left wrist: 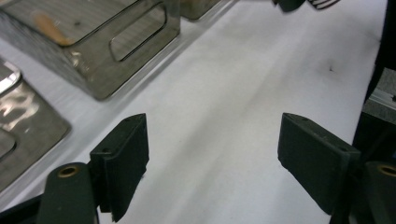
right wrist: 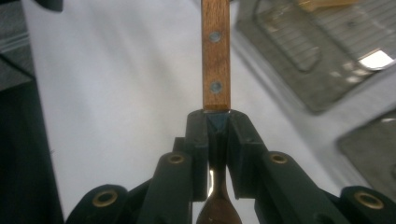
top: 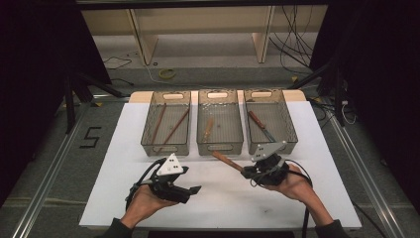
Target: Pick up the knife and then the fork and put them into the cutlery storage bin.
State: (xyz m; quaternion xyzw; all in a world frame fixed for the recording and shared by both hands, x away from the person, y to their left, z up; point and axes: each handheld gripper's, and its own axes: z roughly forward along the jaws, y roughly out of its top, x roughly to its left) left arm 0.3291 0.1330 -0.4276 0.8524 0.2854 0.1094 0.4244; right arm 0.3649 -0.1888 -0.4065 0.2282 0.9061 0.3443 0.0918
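Note:
My right gripper [top: 246, 171] [right wrist: 217, 117] is shut on a wooden-handled spoon [top: 226, 161]. Its riveted handle [right wrist: 215, 56] sticks out beyond the jaws, toward the middle basket [top: 220, 147], and the shiny metal neck runs back between the fingers. My left gripper [top: 195, 190] [left wrist: 212, 140] hovers low over the white mat [top: 223, 203], its jaws wide apart with nothing between them. It points to the right, toward the other hand.
Three mesh baskets stand in a row at the back of the mat. The left basket [top: 166, 148] holds two wooden sticks [top: 158, 122], the middle one a wooden-handled utensil [top: 208, 128], the right basket [top: 292, 133] another [top: 258, 121]. Black frames and cables flank the table.

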